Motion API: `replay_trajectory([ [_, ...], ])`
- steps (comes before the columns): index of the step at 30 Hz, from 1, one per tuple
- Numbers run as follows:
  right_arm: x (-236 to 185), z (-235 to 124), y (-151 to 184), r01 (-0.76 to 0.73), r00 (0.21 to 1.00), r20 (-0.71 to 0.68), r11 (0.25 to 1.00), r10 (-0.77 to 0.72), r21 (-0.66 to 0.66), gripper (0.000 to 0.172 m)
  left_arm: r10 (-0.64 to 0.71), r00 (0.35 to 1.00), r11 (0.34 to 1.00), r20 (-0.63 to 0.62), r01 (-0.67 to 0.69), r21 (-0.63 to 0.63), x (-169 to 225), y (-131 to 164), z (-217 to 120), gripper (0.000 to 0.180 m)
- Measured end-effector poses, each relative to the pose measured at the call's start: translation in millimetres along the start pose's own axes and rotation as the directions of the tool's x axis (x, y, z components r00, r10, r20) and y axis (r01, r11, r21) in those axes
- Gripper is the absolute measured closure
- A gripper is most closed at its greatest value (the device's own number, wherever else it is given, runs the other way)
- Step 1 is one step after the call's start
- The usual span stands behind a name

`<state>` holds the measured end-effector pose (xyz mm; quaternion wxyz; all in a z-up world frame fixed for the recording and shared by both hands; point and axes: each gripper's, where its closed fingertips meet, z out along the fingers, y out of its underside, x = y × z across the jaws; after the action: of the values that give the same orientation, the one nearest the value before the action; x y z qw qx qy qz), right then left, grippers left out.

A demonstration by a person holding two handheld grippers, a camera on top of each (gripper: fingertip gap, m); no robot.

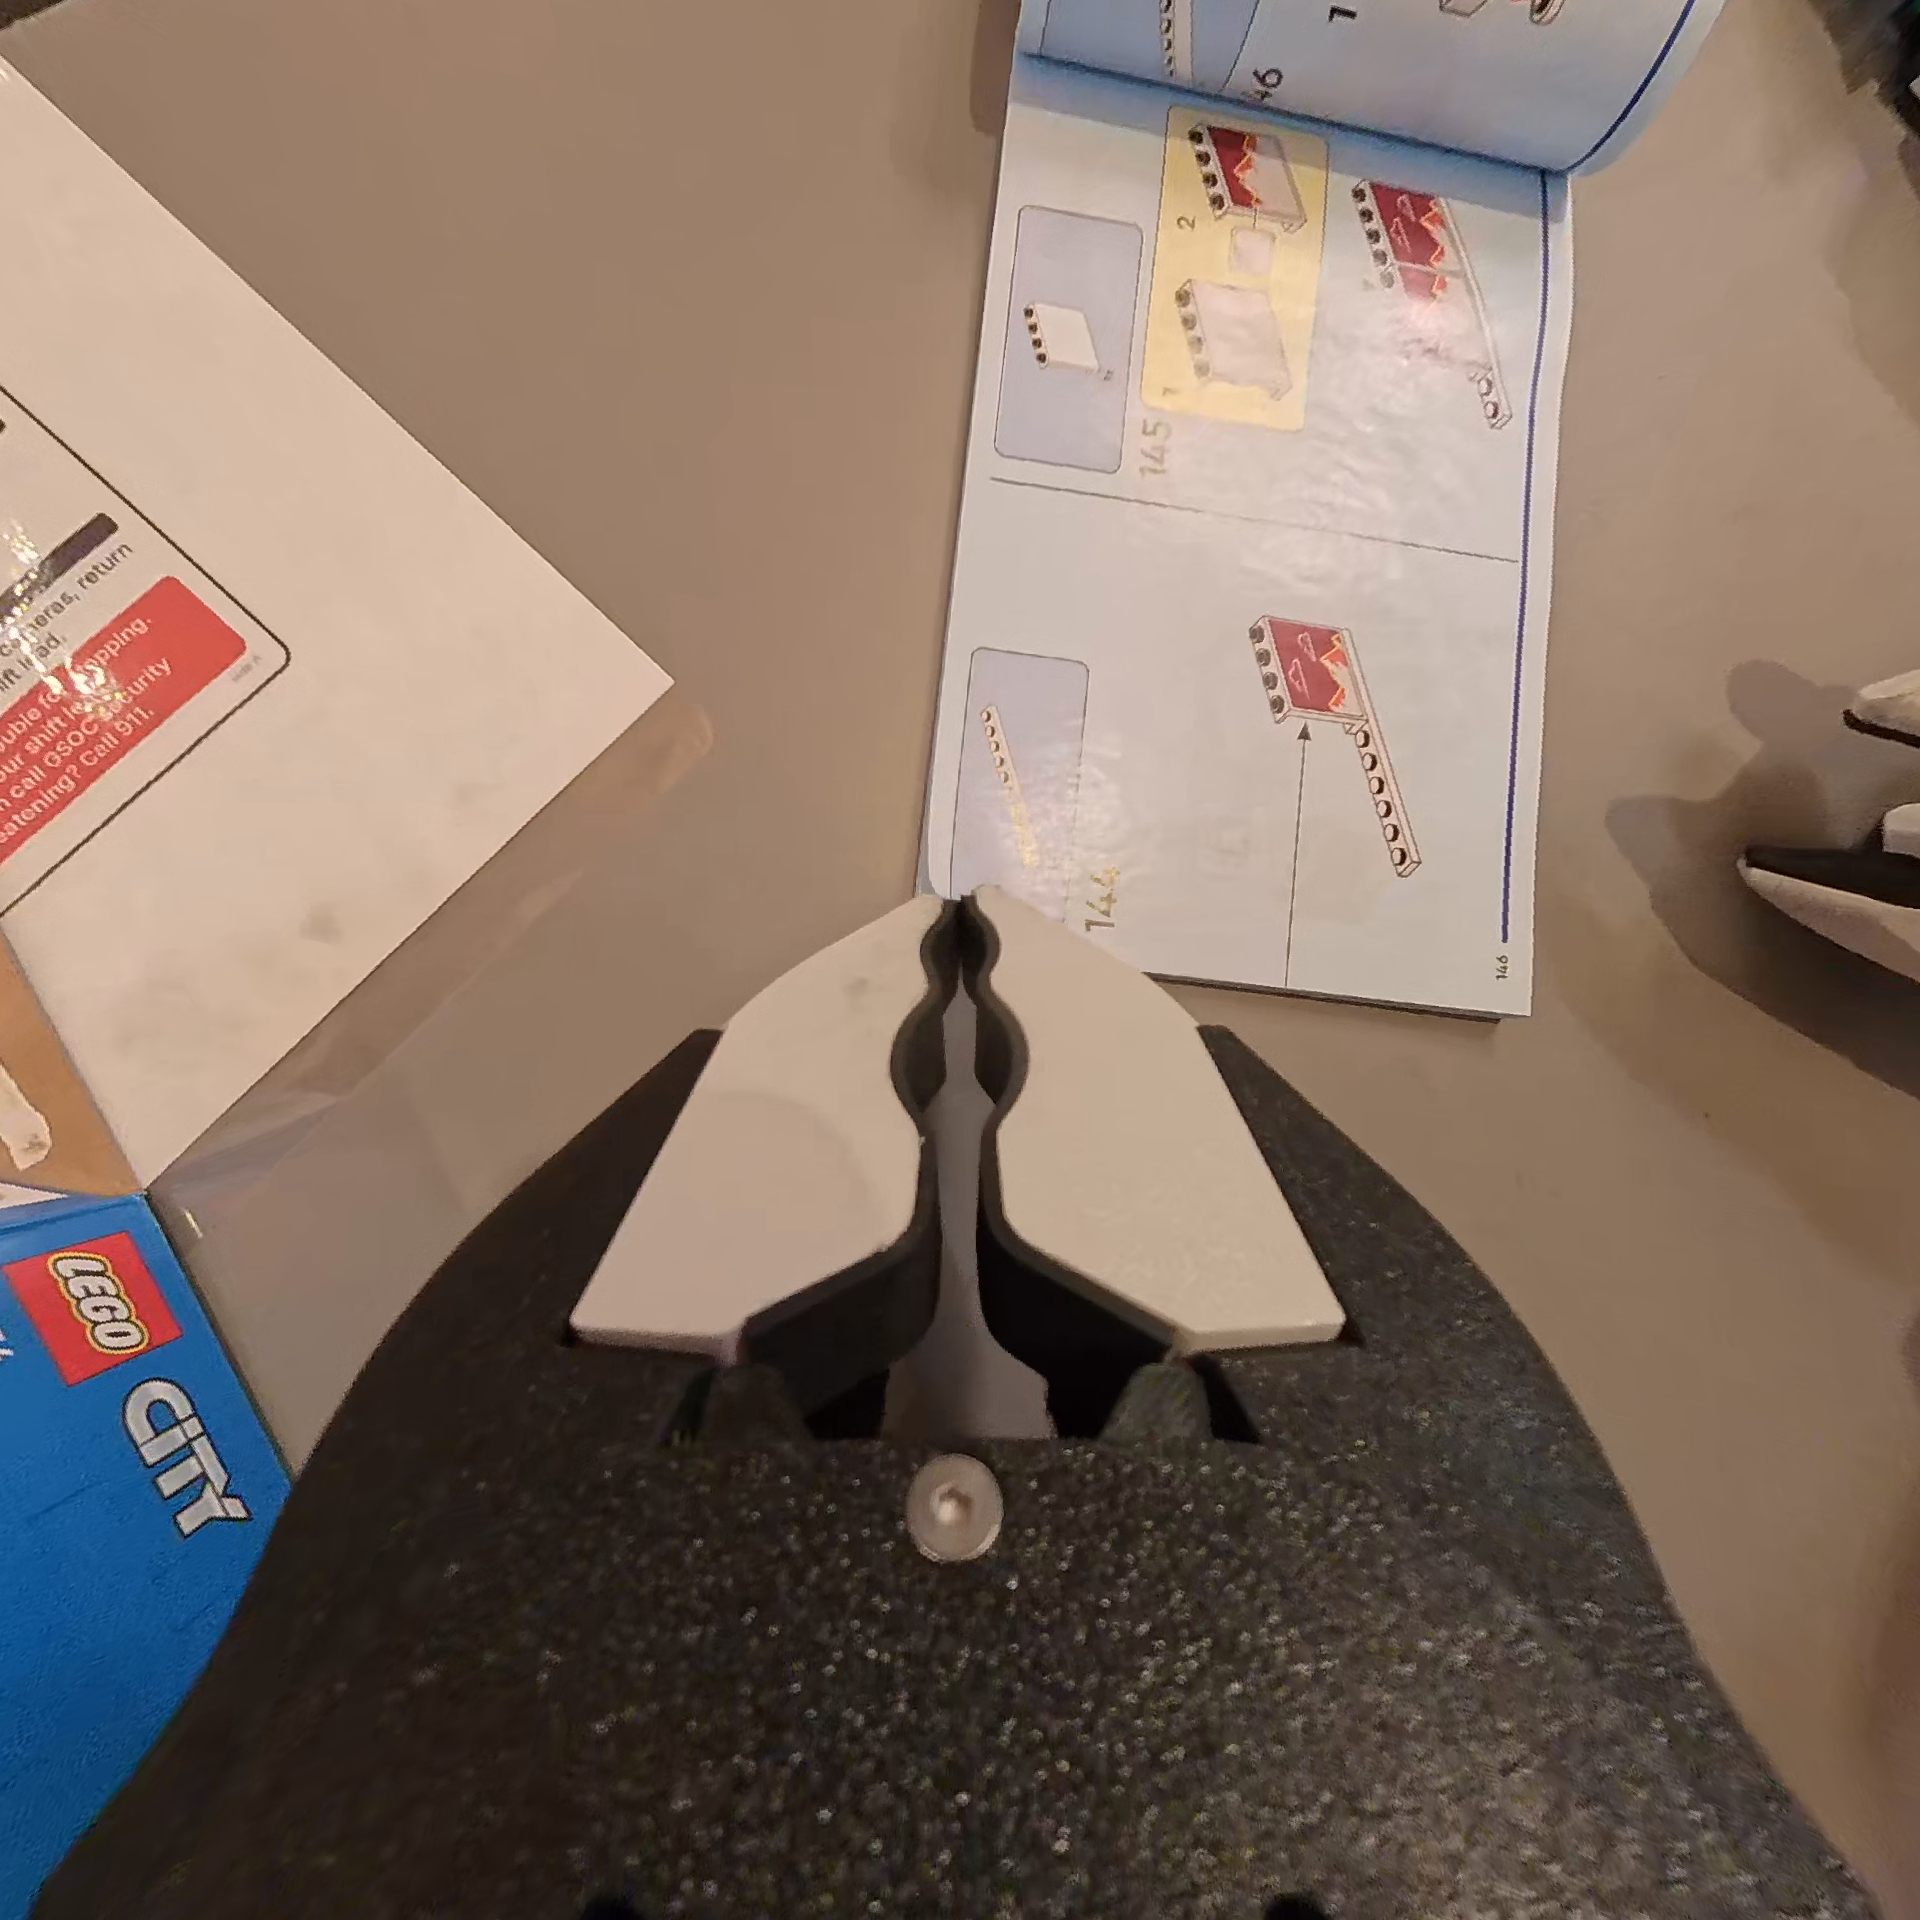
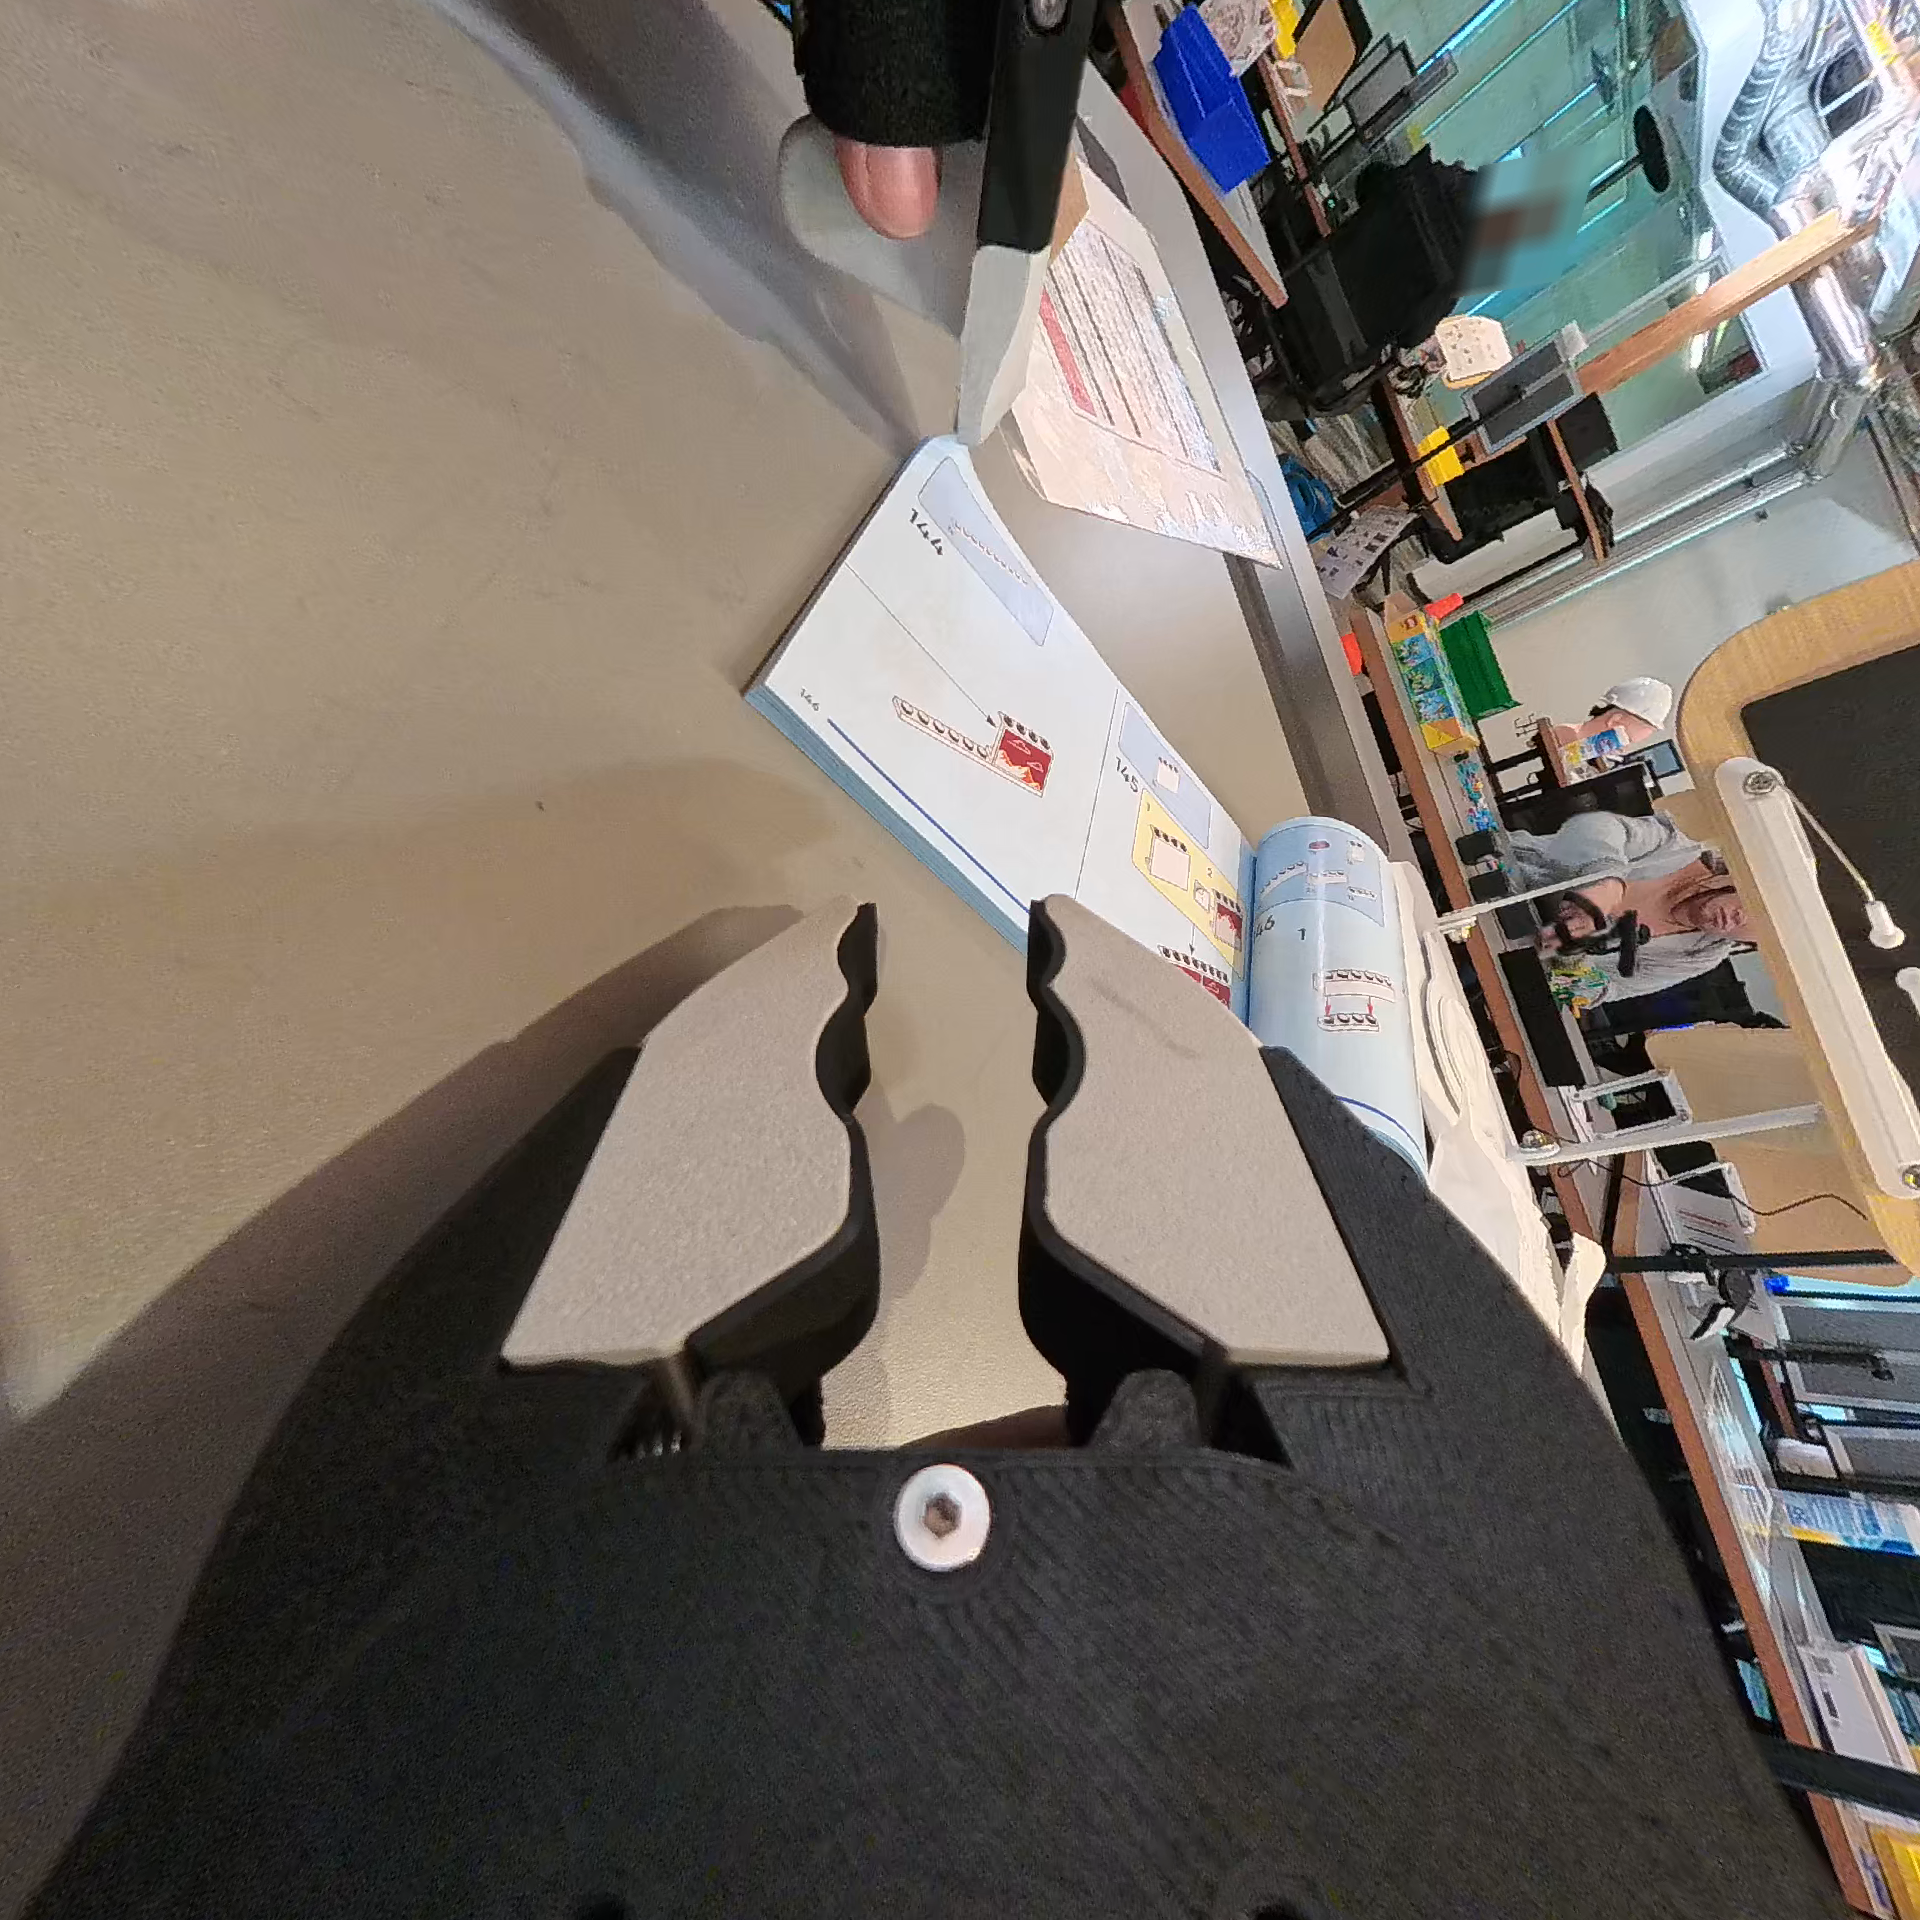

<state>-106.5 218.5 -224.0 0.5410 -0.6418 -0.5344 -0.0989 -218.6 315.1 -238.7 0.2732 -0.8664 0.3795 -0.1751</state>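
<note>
Blue box [image 1: 114, 1455]: a bright blue toy-brick box with a red and yellow badge, at the far left on the bench [image 1: 779, 364].
White sheet [image 1: 260, 644]: a shiny page with a red patch of writing, lying flat just past the box.
Left claw [image 1: 961, 914]: clenched tight, grey tips pressed together with nothing between them. It sits right at the near left corner of the booklet; I cannot tell if it touches the page.
Booklet [image 1: 1299, 582]: open and flat on the bench. The pages are pale blue, with drawings of white and red bricks, a yellow box and a dark blue line down one edge. The far page curls up in a roll.
Right claw [image 2: 951, 935]: released, with a gap showing only bare bench. Its right finger [image 2: 1143, 1091] is in front of the booklet's edge.
</note>
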Motion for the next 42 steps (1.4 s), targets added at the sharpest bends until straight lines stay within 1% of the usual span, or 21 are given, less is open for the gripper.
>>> replay_trajectory([
  [4,0.0,-0.1,0.0,-0.001,1.0,0.0,1.0,0.001,0.0,0.144,-0.009,1.0,0.999,-0.011,0.01,0.04,1.2,-6.2,-3.6,0.18],
  [9,-1.0,-0.1,-1.9,-0.001,1.0,0.014,1.0,0.0,0.015,0.142,-0.045,0.997,0.992,-0.06,0.051,0.115,5.3,-17.9,-8.8,0.18],
  [12,-5.0,-1.1,-9.1,-0.017,0.998,0.063,0.998,0.013,0.059,0.134,-0.066,0.993,0.985,-0.096,0.08,0.153,9.2,-24.3,-9.7,0.18],
  [16,-7.0,1.1,-15.4,-0.067,0.992,0.114,0.995,0.058,0.074,0.122,-0.099,0.983,0.969,-0.158,0.131,0.211,16.4,-34.9,-10.6,0.18],
  [23,-15.5,7.8,-31.3,-0.143,0.974,0.188,0.987,0.127,0.076,0.117,-0.155,0.944,0.917,-0.292,0.247,0.312,31.2,-56.2,-17.5,0.18],
  [30,-19.2,25.6,-41.0,-0.153,0.972,0.183,0.988,0.145,0.031,0.116,-0.21,0.891,0.853,-0.403,0.369,0.369,37.7,-70.3,-23.5,0.18],
  [35,-12.4,34.0,-40.9,-0.204,0.966,0.165,0.979,0.201,0.003,0.118,-0.226,0.847,0.802,-0.481,0.442,0.401,40.7,-79.4,-32.2,0.18],
  [37,-9.5,36.1,-38.4,-0.222,0.963,0.155,0.975,0.222,-0.013,0.118,-0.231,0.838,0.787,-0.494,0.46,0.411,39.8,-81.2,-34.8,0.18],
  [42,-0.2,34.0,-38.3,-0.245,0.963,0.117,0.969,0.242,0.014,0.128,-0.246,0.821,0.751,-0.515,0.497,0.435,33.4,-84.2,-41.7,0.18],
])
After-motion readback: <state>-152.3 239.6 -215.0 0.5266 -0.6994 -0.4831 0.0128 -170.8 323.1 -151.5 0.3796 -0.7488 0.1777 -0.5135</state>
